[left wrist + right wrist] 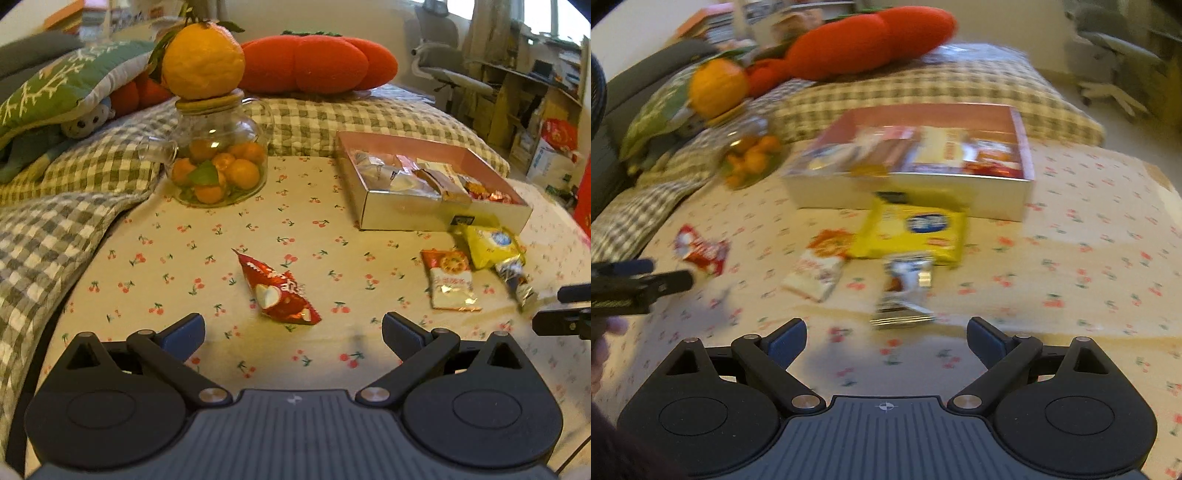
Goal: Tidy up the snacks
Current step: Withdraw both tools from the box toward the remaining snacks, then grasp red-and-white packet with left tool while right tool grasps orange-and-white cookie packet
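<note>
A: We are looking at four loose snacks lying on the cherry-print sheet (pixel 295 229), all outside the box (pixel 439 216). The red packet (pixel 279 291) is lying alone, just ahead of our left gripper (pixel 293 332).

B: And our right gripper (pixel 886 338) is hovering just short of the silver packet (pixel 905 291). Behind that we are seeing the yellow bag (pixel 912 229) touching the box wall, with the orange-and-white packet (pixel 820 264) just beside it.

A: Both sets of jaws are standing spread wide, holding nothing.

B: We are guessing these wrappers are light, crinkly and slick, so a flat pinch could slide off.

A: Then we are aiming for the puffed middle of the red packet, or a crimped end seal where the foil is stiffer.

B: Gently, though; whatever is inside may crush. The box is already holding several wrapped pieces, so we are looking for a free gap there.

A: The jar (pixel 218 162) of small oranges, with a big citrus (pixel 203 59) on its lid, is standing well apart on the left.
</note>
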`<state>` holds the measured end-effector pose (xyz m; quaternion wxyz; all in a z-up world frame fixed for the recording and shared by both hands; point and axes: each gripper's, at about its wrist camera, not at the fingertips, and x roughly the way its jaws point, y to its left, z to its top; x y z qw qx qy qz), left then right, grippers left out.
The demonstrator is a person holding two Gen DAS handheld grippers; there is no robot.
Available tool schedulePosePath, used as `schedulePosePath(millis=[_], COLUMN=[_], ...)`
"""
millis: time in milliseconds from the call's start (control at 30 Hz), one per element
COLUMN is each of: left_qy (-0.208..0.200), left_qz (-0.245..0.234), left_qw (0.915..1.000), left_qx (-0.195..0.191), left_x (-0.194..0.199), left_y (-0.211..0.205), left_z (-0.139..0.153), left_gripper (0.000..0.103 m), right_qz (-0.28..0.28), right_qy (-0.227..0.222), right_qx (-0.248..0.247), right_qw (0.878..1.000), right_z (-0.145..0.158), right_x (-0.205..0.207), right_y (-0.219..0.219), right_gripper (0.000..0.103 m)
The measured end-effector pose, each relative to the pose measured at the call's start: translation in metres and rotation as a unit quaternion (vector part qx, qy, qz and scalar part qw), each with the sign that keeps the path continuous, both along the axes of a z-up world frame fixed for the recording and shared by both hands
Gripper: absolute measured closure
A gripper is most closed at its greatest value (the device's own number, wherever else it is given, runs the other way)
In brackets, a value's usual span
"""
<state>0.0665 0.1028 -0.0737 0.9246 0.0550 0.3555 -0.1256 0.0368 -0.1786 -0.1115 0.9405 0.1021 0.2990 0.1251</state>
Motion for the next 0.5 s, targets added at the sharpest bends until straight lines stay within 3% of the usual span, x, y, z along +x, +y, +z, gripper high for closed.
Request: schedulePosePath(millis=[100, 267, 500], left_qy=[0.004, 0.018, 0.036], left_qz=[0.004, 0.024, 0.033], left_qw=[1.0, 0.9983, 0.9955], left_qx=[0.001, -0.051, -0.081], left_x=[0.004, 0.011, 0.021], left_y=[0.005, 0.013, 0.009], left_z=[-0.008, -0.015, -0.023], left_gripper=[0.001, 0.004, 0.022], right_qz=[0.024, 0.059, 0.062], right_qy=[-0.015, -0.032, -0.012], right_qx=[-0.008, -0.02, -0.01], right_qw=[1.0, 0.998, 0.998], right_z=[0.001, 0.002, -0.004], right_x=[-0.001, 0.003, 0.024], right_y=[0.019, 0.045, 0.064], right_gripper=[0.008, 0.008, 0.008])
